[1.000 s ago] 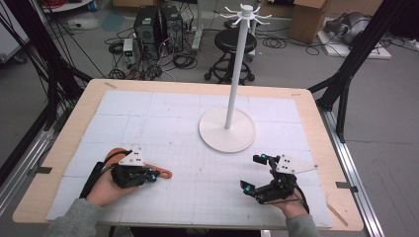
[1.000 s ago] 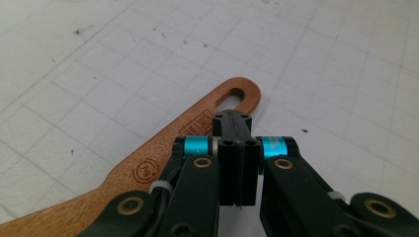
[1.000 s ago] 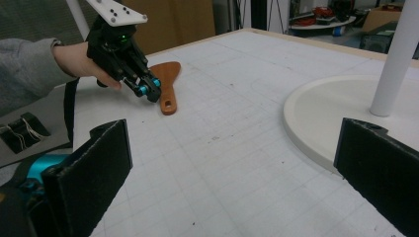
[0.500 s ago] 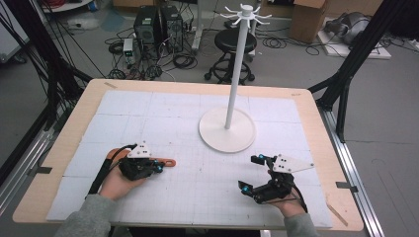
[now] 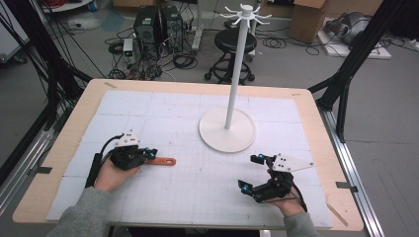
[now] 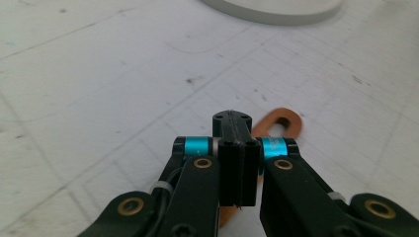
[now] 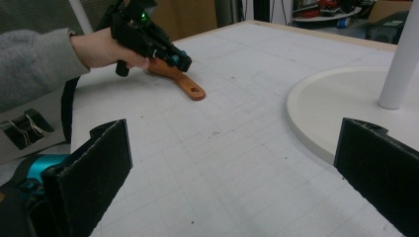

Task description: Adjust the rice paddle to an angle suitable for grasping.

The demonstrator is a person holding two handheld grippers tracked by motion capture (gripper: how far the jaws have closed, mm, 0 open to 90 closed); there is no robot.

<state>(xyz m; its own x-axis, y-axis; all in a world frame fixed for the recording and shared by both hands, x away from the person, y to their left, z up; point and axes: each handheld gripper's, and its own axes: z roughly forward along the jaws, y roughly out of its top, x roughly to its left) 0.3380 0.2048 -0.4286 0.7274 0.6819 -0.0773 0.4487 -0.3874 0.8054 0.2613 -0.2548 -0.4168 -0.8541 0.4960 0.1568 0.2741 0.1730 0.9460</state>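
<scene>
**Orange tool gripped, hanging stand ahead**

The left gripper (image 5: 148,153) is clamped on an orange flat tool (image 5: 163,161) whose handle, with a hanging hole at its end, pokes out to the right, low over the table (image 5: 163,103) at near left. The right gripper (image 5: 249,173) waits wide open and empty at near right. The carrying step looks underway; next comes lifting toward the white stand (image 5: 228,129), far right of the tool, and slipping the hole over a top hook (image 5: 245,11).

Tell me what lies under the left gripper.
An orange handle with a hanging hole pokes out from under the left gripper, lying on the table mat. Its other end is covered, so the tool type stays hidden.
</scene>
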